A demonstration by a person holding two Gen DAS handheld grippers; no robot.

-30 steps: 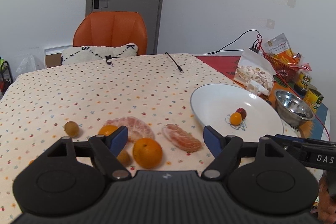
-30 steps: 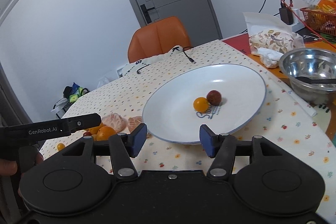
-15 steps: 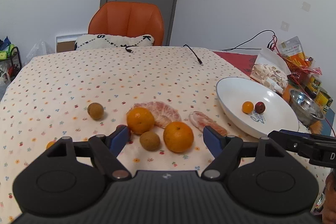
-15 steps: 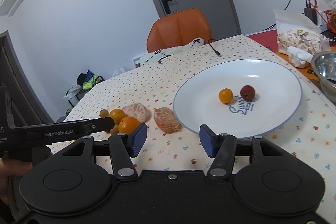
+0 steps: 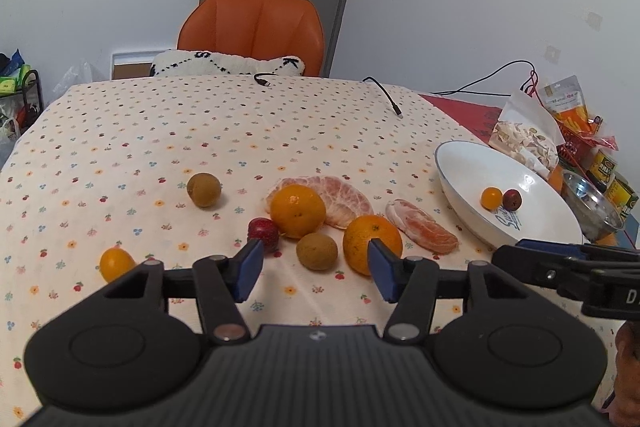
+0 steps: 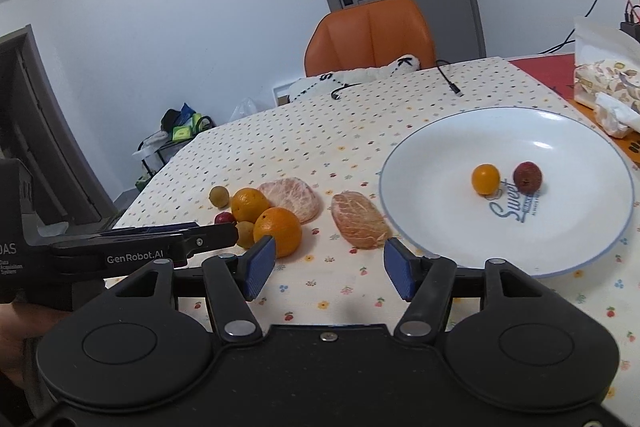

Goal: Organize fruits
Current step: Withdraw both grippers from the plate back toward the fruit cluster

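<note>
Step in hand, by my reading: approach for next pick. Left gripper (image 5: 314,271) spread wide, empty; small brown fruit (image 5: 316,251) sits just ahead between its tips, orange (image 5: 372,243) at the right tip. Right gripper (image 6: 329,269) likewise wide, empty; pomelo segment (image 6: 361,219) just ahead, plate (image 6: 568,255) ahead-right, holding two small fruits. Next: advance, close, carry plateward.
</note>
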